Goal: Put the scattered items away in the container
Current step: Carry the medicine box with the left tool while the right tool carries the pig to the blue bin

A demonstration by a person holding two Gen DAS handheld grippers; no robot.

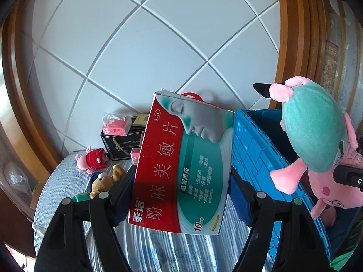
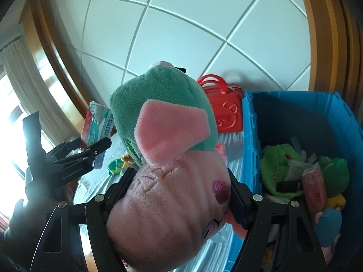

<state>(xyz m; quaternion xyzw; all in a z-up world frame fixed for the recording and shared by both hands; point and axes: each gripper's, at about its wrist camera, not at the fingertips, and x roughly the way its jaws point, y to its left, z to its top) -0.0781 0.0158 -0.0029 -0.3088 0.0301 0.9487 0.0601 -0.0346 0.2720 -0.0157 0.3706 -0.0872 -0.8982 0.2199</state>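
Blue plastic crate (image 2: 249,136) = the container, sits on striped cloth (image 1: 158,249) to the right of both grippers. Already holds stuff: green plush (image 2: 279,170), pink packet (image 2: 314,188), more soft toys underneath.

L gripper (image 1: 181,181): jaws clamped on red/teal medicine box (image 1: 181,167), pads pressing both long edges, box held clear of the cloth, tilted. The box sits just left of the crate wall, not over the opening yet.

R gripper (image 2: 179,188): closed on pink pig plush (image 2: 168,195) w/ green hat, pads squeezing the head at both sides, body sticking out forward. In the L wrist view the plush hangs at or over the crate's near rim; in the R wrist view it looks just left of the opening. Can't tell exactly which.

Step in hand, my read: carry phase, both items lifted, en route to crate. Not released.

Next: bring each item over the open interior, clear the rim, then open the jaws. Plush is soft, drop is fine. Box is wide and rigid, so a corner may catch on the rim; needs to be fully past the wall before release.

Left on cloth: small pink plush in red (image 1: 93,159), brown bear (image 1: 106,179), pink tissue packs (image 1: 116,124) on black box (image 1: 122,146), red toy case (image 2: 224,104) by the wall. Task is partway, several pickups to go.
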